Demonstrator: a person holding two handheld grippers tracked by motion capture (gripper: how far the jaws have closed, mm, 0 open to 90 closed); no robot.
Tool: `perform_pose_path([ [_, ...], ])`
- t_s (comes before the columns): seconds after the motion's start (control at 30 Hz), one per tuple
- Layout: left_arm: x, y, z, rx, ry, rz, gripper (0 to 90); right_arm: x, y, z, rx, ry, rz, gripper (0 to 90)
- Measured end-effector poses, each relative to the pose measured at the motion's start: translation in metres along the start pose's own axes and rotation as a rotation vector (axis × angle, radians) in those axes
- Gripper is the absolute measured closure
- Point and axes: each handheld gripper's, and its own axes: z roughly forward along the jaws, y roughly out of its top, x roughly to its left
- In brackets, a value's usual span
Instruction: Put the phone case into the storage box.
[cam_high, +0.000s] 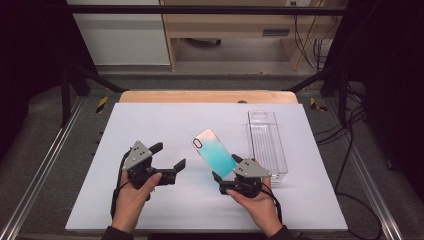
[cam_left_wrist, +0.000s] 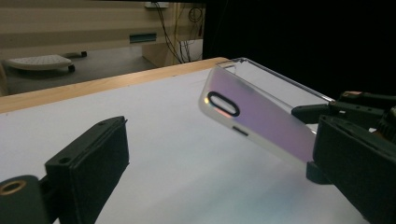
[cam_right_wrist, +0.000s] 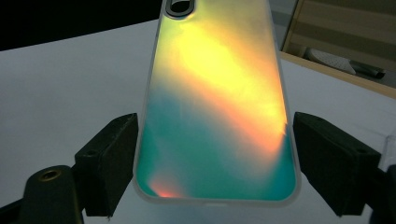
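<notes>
The right gripper (cam_high: 223, 175) has its jaws clamped across the width of an iridescent phone case (cam_high: 215, 152), gripping it by the two long edges near the lower end. The case is held up off the white table mat (cam_high: 150, 125), tilted, with its camera cutout at the far upper end pointing away from the person. Seen from the right gripper view, the phone case (cam_right_wrist: 217, 102) stands between the two black pads, its back shimmering yellow, orange and teal. The left gripper (cam_high: 170, 156) hovers just to the left of the case, apart from it, with its jaws spread wide and nothing between them. From the left gripper view the phone case (cam_left_wrist: 259, 119) looks pale violet, raised above the mat and slanted, with the right gripper (cam_left_wrist: 322, 140) pinching its lower end. A clear plastic tray (cam_high: 267, 145) lies lengthwise on the mat on the right, just beyond the right hand (cam_high: 257, 202). The left hand (cam_high: 132, 200) grasps its gripper from below.
</notes>
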Motion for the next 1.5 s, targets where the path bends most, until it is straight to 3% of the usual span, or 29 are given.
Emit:
perform_pose_path([
  [0.2,-0.010,0.007,0.010,0.003,-0.018,0.026,3.5,0.004,-0.001,0.002,-0.010,0.002,-0.016,17.5],
  [0.4,-0.014,0.006,0.017,0.007,-0.028,0.024,2.1,0.003,-0.001,0.001,-0.030,-0.009,-0.021,17.5],
  [0.6,-0.011,0.007,0.023,-0.003,-0.027,0.007,2.0,0.006,-0.001,0.001,-0.044,-0.009,-0.030,17.4],
  [1.0,-0.006,0.003,0.034,0.023,-0.043,0.000,4.7,0.009,-0.001,0.000,-0.075,-0.017,-0.037,17.5],
  [1.5,-0.003,0.002,0.037,0.027,-0.049,-0.031,3.1,0.010,-0.001,-0.001,-0.103,-0.020,-0.042,17.5],
])
